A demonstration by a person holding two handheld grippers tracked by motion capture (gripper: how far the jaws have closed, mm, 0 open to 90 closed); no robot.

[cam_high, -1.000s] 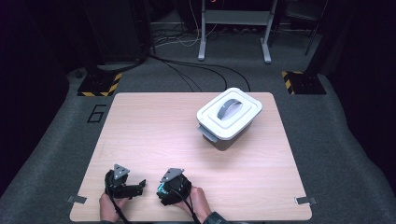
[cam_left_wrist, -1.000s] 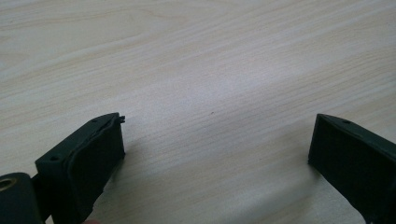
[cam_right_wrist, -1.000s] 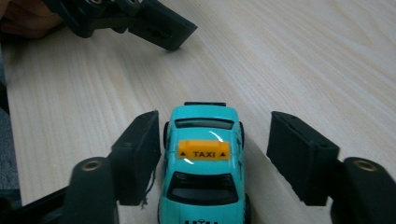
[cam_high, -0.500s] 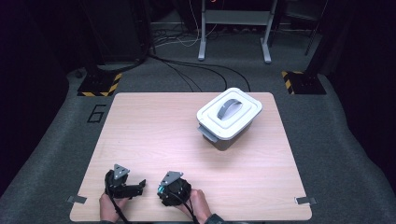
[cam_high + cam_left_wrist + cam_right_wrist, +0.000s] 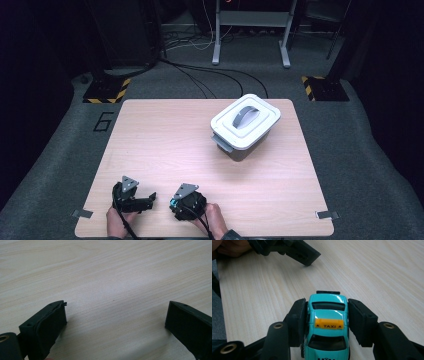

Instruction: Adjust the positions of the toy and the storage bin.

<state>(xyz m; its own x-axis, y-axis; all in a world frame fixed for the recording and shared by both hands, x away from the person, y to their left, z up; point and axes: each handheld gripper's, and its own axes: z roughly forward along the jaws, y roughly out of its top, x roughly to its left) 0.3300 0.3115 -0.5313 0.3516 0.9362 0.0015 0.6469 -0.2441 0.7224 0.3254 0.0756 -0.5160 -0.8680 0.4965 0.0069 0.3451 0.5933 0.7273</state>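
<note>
The right hand-held gripper (image 5: 325, 322) has just squeezed its jaws onto a small blue-green toy taxi (image 5: 327, 325) near the front edge of the surface (image 5: 165, 145). The left hand-held gripper (image 5: 137, 199), just beside it, is wide open and holds nothing.

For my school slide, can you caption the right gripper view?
The right gripper clamps a turquoise toy taxi on a pale wooden table.
</note>
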